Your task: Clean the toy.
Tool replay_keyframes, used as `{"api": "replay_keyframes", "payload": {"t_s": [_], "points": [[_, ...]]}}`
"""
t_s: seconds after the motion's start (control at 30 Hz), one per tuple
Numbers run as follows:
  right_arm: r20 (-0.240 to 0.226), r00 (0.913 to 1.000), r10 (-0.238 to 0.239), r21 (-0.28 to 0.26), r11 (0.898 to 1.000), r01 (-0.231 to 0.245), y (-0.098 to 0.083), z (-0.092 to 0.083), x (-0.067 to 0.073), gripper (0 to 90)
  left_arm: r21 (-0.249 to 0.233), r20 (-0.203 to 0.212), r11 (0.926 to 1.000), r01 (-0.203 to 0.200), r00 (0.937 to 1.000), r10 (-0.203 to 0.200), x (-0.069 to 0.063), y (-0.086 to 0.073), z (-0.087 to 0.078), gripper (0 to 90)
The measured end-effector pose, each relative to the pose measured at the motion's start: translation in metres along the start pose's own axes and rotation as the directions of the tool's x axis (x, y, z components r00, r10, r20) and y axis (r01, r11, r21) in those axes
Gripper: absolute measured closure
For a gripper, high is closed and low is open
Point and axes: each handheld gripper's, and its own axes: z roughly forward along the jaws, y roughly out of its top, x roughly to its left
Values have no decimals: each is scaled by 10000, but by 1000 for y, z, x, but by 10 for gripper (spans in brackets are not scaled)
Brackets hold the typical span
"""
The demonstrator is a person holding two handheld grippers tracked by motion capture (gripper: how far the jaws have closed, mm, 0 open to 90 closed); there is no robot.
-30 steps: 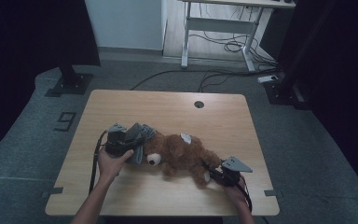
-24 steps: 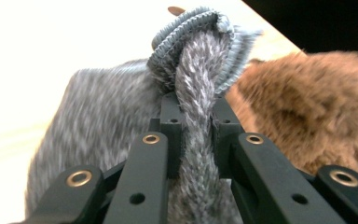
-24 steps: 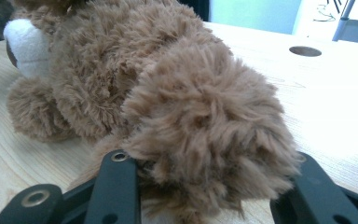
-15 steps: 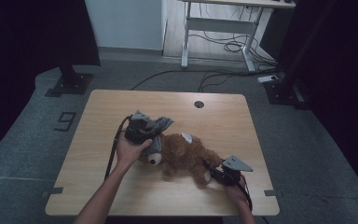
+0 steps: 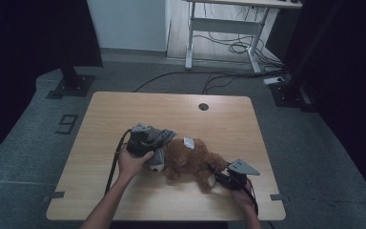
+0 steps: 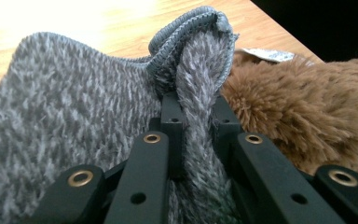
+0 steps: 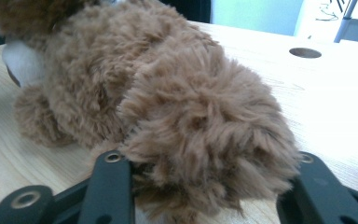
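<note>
A brown plush teddy bear (image 5: 193,160) lies on its side on the wooden table (image 5: 219,119). My left gripper (image 5: 158,139) is at the bear's head, shut on a fold of a grey knitted cloth (image 5: 162,135). In the left gripper view the cloth's hem (image 6: 186,51) stands pinched between the jaws of the left gripper (image 6: 198,105), with brown fur (image 6: 307,112) just to the right. My right gripper (image 5: 219,177) is at the bear's lower end. Its jaws have just been opening a little, and the furry leg (image 7: 200,126) still fills the gap of the right gripper (image 7: 209,161), touching both jaws.
A white tag (image 5: 189,141) sticks out of the bear's back. A round cable hole (image 5: 203,106) sits near the table's far edge. A desk frame with cables (image 5: 228,33) stands on the floor beyond.
My left hand has carried the grey cloth to the right, up against the bear's head. The right hand and the bear have stayed put.
</note>
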Motion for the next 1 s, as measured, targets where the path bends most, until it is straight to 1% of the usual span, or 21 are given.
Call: {"api": "replay_keyframes", "payload": {"t_s": [0.07, 0.17, 0.2, 0.23, 0.27, 0.33, 0.43, 0.53, 0.6, 0.63, 0.7, 0.8, 0.9, 0.93, 1.0], "points": [[-92, 9999, 74, 0, 10000, -74, 3, -3, 1, 497, -133, 55, 9999, -11, 10000, 12, -2, -7, -4, 796], [-527, 9970, 566, -216, 9981, -578, 13, -12, 1, 422, -273, 194, 9996, 32, 9998, -27, -3, -17, -9, 797], [-585, 9961, 664, -297, 9972, -683, 15, -14, 2, 398, -375, 289, 9992, 116, 9995, -105, -3, -21, -11, 797], [-745, 9941, 793, -440, 9956, -827, 22, -19, 2, 360, -410, 317, 9991, 115, 9994, -102, -3, -23, -12, 798], [-800, 9932, 847, -450, 9951, -885, 25, -21, 2, 338, -442, 344, 9990, 90, 9994, -75, -4, -26, -14, 799], [-898, 9924, 846, -451, 9950, -889, 33, -24, 5, 293, -479, 361, 9988, 66, 9993, -49, -5, -29, -16, 798], [-1210, 9873, 1031, -622, 9918, -1112, 45, -28, 9, 267, -538, 309, 9985, 19, 9995, -2, -6, -34, -18, 799], [-1341, 9859, 999, -572, 9925, -1084, 58, -27, 11, 241, -625, 334, 9980, 42, 9994, -21, -7, -39, -21, 799], [-1482, 9839, 999, -641, 9918, -1103, 68, -30, 10, 232, -675, 394, 9977, 70, 9992, -44, -8, -41, -21, 799], [-1475, 9843, 966, -669, 9920, -1074, 73, -31, 10, 231, -702, 418, 9975, 93, 9991, -63, -8, -43, -22, 799], [-1382, 9864, 886, -446, 9944, -956, 81, -29, 11, 222, -735, 399, 9973, 59, 9992, -29, -9, -45, -23, 799], [-1387, 9865, 869, 344, 9960, -829, 83, -16, 15, 194, -779, 450, 9969, 65, 9990, -30, -10, -48, -26, 799], [-1464, 9847, 942, 1242, 9893, -762, 74, 4, 23, 145, -816, 490, 9967, 56, 9988, -16, -10, -52, -28, 799], [-1492, 9836, 1011, 1412, 9867, -800, 70, 9, 25, 140, -829, 497, 9966, 42, 9988, -1, -10, -53, -29, 799], [-1582, 9781, 1351, 1756, 9787, -1067, 61, 20, 28, 119, -851, 531, 9964, 60, 9986, -15, -10, -56, -31, 799]]}}
